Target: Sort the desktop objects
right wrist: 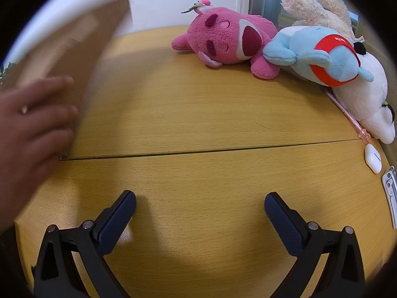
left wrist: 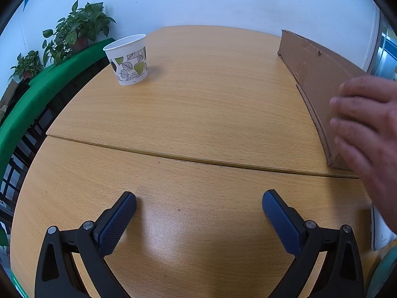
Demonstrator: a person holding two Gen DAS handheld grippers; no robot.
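gaping wide, both grippers' fingers (left wrist: pixel 125 213) (right wrist: pixel 280 213) empty

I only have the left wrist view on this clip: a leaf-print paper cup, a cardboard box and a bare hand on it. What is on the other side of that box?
Observer: Plush toys. A pink plush bear lies on the wooden table by the wall.
Operator: Just that one?
Observer: No, a light blue plush leans on it, with a white plush and a beige plush alongside.
Operator: Any small items?
Observer: A pink pen and a white earbud case near the right edge.
Operator: Right hand-held gripper?
Observer: The right hand-held gripper is open and holds nothing.
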